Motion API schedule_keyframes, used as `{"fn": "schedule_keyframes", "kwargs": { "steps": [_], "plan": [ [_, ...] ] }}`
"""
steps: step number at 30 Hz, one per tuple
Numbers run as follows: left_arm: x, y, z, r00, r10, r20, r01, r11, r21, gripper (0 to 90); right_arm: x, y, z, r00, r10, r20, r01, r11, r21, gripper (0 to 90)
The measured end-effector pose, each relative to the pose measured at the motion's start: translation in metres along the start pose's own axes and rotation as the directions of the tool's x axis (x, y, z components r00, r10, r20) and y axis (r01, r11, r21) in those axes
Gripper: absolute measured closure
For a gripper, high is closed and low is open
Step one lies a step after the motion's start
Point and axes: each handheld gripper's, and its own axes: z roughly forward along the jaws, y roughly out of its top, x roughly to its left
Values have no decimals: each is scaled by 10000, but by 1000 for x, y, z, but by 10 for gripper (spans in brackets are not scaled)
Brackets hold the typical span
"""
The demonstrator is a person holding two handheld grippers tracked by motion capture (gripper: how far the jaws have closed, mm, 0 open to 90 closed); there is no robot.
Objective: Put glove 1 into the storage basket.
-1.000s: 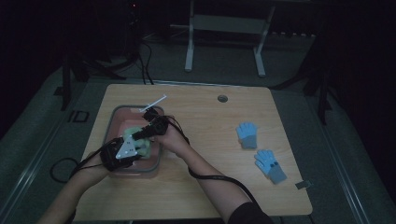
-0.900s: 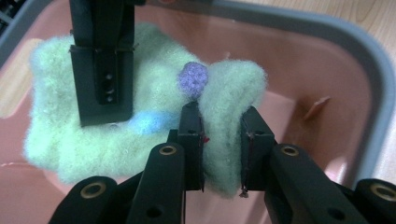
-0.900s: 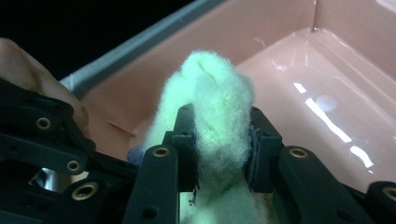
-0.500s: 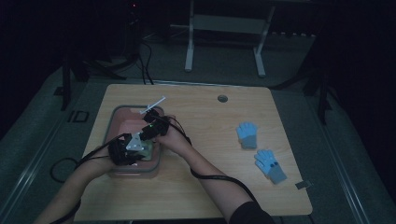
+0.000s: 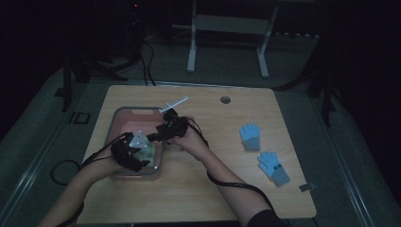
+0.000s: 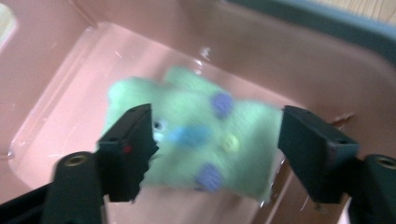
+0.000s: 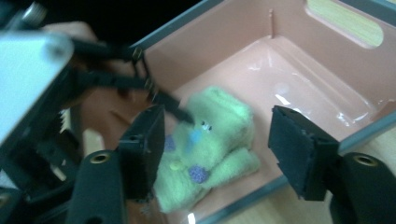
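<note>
Dim room around a wooden table; on it sits my pink tub with the green glove lying on its floor. Both my left gripper and right gripper have just been opening and hang spread above it, gripping nothing.
</note>
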Motion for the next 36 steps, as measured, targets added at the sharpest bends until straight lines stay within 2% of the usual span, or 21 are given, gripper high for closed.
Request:
{"fn": "schedule_keyframes", "kwargs": {
  "steps": [2,3,4,5,7,9,11,13,17,18,19,22,23,26,29,32,35,36],
  "plan": [
    [0,1,-4,9994,-336,-120,335,9994,-105,214,3,-3,-5,9999,-132,-55,132,9999,-4,308],
    [0,1,-4,9994,-336,-120,335,9994,-105,180,3,-4,-7,9997,-205,-101,205,9998,-23,296],
    [-1,2,-9,9973,-730,8,730,9967,-359,169,4,-6,-10,9994,-272,-190,273,9996,13,276],
    [-1,4,-12,9956,-899,257,911,9946,-500,151,5,-7,-12,9991,-319,-263,320,9995,30,251],
    [-6,8,-16,9946,-968,366,990,9929,-661,138,6,-10,-15,9985,-349,-428,351,9994,30,209],
    [-12,12,-18,9938,-1035,406,1068,9900,-920,120,10,-14,-18,9972,-596,-441,600,9982,90,194],
    [-17,18,-20,9929,-1075,516,1127,9873,-1118,93,11,-18,-22,9970,-552,-536,551,9985,-28,195],
    [-21,23,-23,9933,-1047,481,1102,9850,-1327,90,12,-22,-28,9966,-620,-546,614,9980,-133,197],
    [-32,33,-28,9916,-997,823,1128,9782,-1741,90,13,-33,-40,9965,-665,-514,647,9973,-346,198],
    [-32,33,-28,9916,-997,823,1128,9782,-1741,90,13,-36,-43,9963,-708,-482,689,9969,-392,198],
    [-39,39,-28,9933,-821,817,958,9788,-1811,90,13,-39,-46,9961,-730,-492,712,9968,-376,198],
    [-47,47,-26,9936,-656,916,814,9801,-1810,90,12,-48,-54,9959,-863,-278,854,9958,-322,197],
    [-49,49,-25,9940,-609,905,762,9813,-1769,90,11,-51,-57,9962,-836,-252,828,9961,-318,198],
    [-55,56,-22,9928,-522,1076,726,9780,-1957,90,7,-58,-65,9970,-752,-187,745,9966,-339,198],
    [-62,62,-20,9930,-243,1153,469,9792,-1976,91,3,-64,-73,9975,-699,-51,696,9967,-422,197],
    [-67,67,-18,9929,-137,1185,373,9792,-1994,91,-2,-72,-83,9983,-583,83,586,9972,-467,198],
    [-70,70,-15,9914,-188,1298,456,9773,-2070,91,-4,-74,-86,9982,-585,151,591,9973,-434,198],
    [-72,71,-14,9918,-135,1268,396,9778,-2058,90,-8,-81,-94,9973,-610,409,626,9973,-394,197]
  ]
}}
